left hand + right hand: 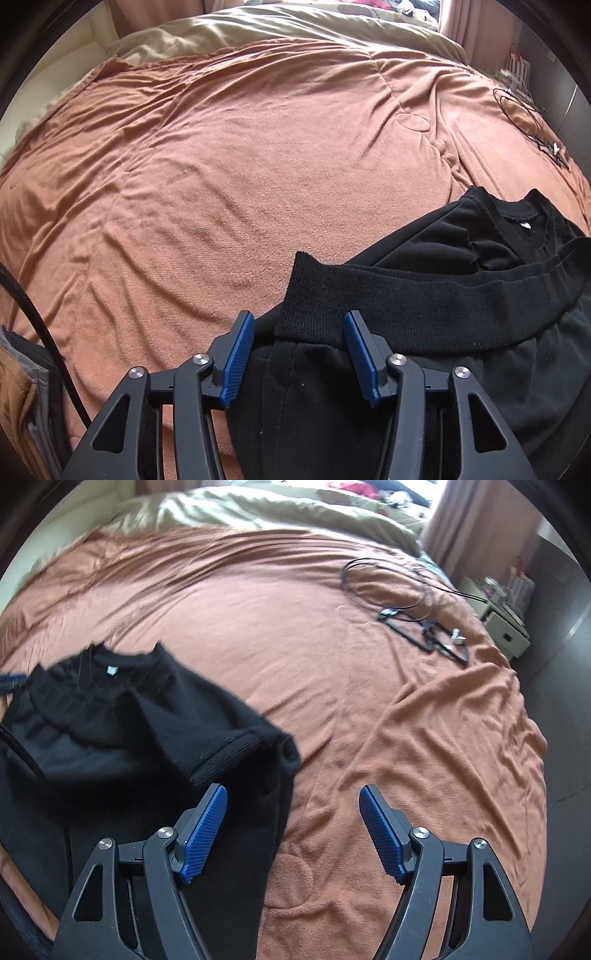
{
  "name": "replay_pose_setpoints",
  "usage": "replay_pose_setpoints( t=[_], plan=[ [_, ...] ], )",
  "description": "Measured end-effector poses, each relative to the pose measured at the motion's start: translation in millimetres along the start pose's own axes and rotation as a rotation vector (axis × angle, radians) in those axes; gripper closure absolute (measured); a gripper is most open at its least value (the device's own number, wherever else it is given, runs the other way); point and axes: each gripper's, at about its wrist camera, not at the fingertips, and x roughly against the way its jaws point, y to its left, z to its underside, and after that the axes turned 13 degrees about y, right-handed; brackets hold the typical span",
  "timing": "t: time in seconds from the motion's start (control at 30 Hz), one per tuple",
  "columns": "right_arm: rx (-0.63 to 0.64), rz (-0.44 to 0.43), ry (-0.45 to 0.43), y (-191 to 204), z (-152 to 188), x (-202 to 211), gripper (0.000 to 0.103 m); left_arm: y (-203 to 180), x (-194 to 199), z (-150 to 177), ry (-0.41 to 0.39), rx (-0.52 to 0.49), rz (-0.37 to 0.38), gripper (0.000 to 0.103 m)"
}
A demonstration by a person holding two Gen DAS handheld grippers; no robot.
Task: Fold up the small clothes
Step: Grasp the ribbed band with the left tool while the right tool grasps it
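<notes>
Left wrist view
- Left claw (298, 354): blue ribbed pads partly spread, astride the black sweater's ribbed hem; neither pad visibly presses the cloth.
- Black sweater (424, 295): lies at the lower right of the bed, bunched; ribbed band (406, 299) runs across it, neckline with a small white tag toward the far right.
- Bed cover (221, 177): rust-orange, soft napped weave, shallow wrinkles throughout; wide bare stretch ahead and to the left of the sweater.
- Beige quilt (258, 29): smooth sheen, heaped along the far edge.
- Black cable (524, 114): thin loops near the bed's right edge, well apart from the sweater.
- Dark strap (44, 332): curves down at the left edge of the frame.

Right wrist view
- Right claw (293, 829): blue cross-hatched pads spread wide, nothing between them; left pad over the sweater's edge, right pad over bare cover.
- Black sweater (129, 738): at the lower left, folded over itself, ribbed cuff (229, 753) just ahead of the left pad.
- Bed cover (369, 720): open to the right of the sweater, creased more deeply toward the right edge, where it drops to a dark floor (554, 701).
- Black cable (406, 598): coils with small connectors, far right.
- Bedside unit (506, 627): pale, boxy, beyond the bed's corner.
</notes>
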Motion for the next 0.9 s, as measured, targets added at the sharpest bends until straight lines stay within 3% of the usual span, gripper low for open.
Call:
replay_pose_setpoints(
  t=[0.13, 0.3, 0.47, 0.53, 0.57, 0.63, 0.83, 0.9],
  plan=[
    [0.053, 0.016, -0.017, 22.4, -12.6, -11.2, 0.030, -7.8, -5.0, -6.9, 0.005, -0.024, -0.004, 0.061],
    [0.035, 0.080, -0.060, 30.6, -41.2, -21.9, 0.030, -13.8, -8.1, -11.7, 0.000, -0.037, -0.025, 0.066],
    [0.064, 0.002, -0.015, 36.2, -66.4, -50.3, 0.032, -16.2, -10.2, -16.6, -0.005, -0.045, -0.034, 0.083],
    [0.060, -0.034, 0.018, 34.2, -73.6, -61.7, 0.045, -17.6, -10.5, -18.1, -0.009, -0.048, -0.044, 0.088],
    [0.048, -0.037, 0.030, 31.5, -76.5, -65.9, 0.047, -17.9, -10.2, -18.0, -0.011, -0.049, -0.049, 0.090],
    [0.013, -0.032, 0.035, 21.3, -83.0, -70.5, 0.047, -17.4, -9.8, -17.6, -0.014, -0.051, -0.051, 0.092],
    [-0.108, -0.176, 0.068, -10.9, -94.0, -91.6, 0.047, -14.3, -8.2, -15.9, -0.028, -0.048, -0.045, 0.097],
    [-0.121, -0.233, 0.067, -16.1, -95.8, -94.6, 0.059, -14.6, -7.0, -15.8, -0.033, -0.044, -0.048, 0.098]
  ],
)
